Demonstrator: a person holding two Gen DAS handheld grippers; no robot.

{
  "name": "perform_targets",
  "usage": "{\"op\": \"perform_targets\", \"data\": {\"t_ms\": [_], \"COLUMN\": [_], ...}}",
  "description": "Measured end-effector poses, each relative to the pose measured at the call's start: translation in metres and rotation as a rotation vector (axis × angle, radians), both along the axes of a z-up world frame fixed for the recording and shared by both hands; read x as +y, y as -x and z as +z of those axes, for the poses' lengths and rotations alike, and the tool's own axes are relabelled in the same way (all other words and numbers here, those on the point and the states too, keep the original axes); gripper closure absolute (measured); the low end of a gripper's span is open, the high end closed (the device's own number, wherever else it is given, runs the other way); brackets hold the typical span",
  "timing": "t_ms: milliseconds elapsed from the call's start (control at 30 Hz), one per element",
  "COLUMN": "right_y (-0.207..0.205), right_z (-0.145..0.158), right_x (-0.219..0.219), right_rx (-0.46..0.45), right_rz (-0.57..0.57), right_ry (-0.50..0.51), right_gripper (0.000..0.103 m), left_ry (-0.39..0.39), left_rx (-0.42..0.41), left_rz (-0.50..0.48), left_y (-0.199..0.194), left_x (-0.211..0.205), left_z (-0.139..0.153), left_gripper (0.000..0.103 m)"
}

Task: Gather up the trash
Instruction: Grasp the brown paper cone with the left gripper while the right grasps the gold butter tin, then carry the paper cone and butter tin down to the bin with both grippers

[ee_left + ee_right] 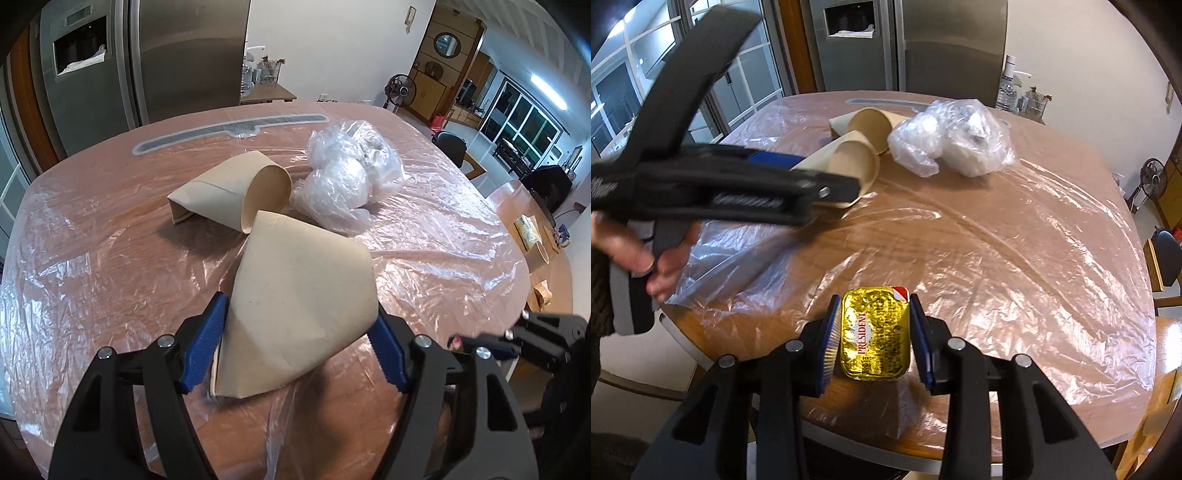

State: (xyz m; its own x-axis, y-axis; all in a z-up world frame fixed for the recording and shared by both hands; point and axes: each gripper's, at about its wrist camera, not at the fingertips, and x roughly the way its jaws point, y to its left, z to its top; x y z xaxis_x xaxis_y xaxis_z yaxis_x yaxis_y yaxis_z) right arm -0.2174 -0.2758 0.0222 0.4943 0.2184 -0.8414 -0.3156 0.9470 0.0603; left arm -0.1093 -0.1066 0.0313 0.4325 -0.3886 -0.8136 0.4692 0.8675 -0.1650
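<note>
My left gripper [299, 339] is shut on a squashed brown paper cup [299, 302], its blue pads pressing both sides; in the right wrist view that cup [849, 166] shows with its mouth facing me beside the left gripper's black body. A second brown paper cup [236, 195] lies on its side behind it, next to a crumpled clear plastic bag [347, 173]. My right gripper [873, 332] is shut on a gold foil butter portion [875, 332] near the table's front edge. The table [997, 240] is wooden under a clear plastic sheet.
A steel fridge [147, 62] stands behind the table. A person's hand [639, 254] holds the left gripper's handle at the left. A second table [532, 229] with a tissue box and a cup stands to the right, with a fan [400, 90] further back.
</note>
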Motion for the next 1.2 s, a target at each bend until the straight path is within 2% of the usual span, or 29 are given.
{"op": "perform_targets", "data": {"t_ms": [500, 900, 1200], "right_y": [-0.004, 0.007, 0.020], "right_z": [0.013, 0.025, 0.031], "right_x": [-0.013, -0.018, -0.027], "right_rx": [-0.047, -0.074, -0.072], "right_rz": [0.004, 0.040, 0.060], "right_ry": [-0.015, -0.034, -0.066], "right_gripper": [0.068, 0.068, 0.068], "left_ry": [0.024, -0.001, 0.014], "left_rx": [-0.055, -0.109, -0.109], "left_rz": [0.021, 0.018, 0.025], "left_y": [0.053, 0.094, 0.120], "left_x": [0.016, 0.016, 0.021], "left_z": [0.018, 0.025, 0.027], "left_gripper": [0.029, 0.029, 0.029]}}
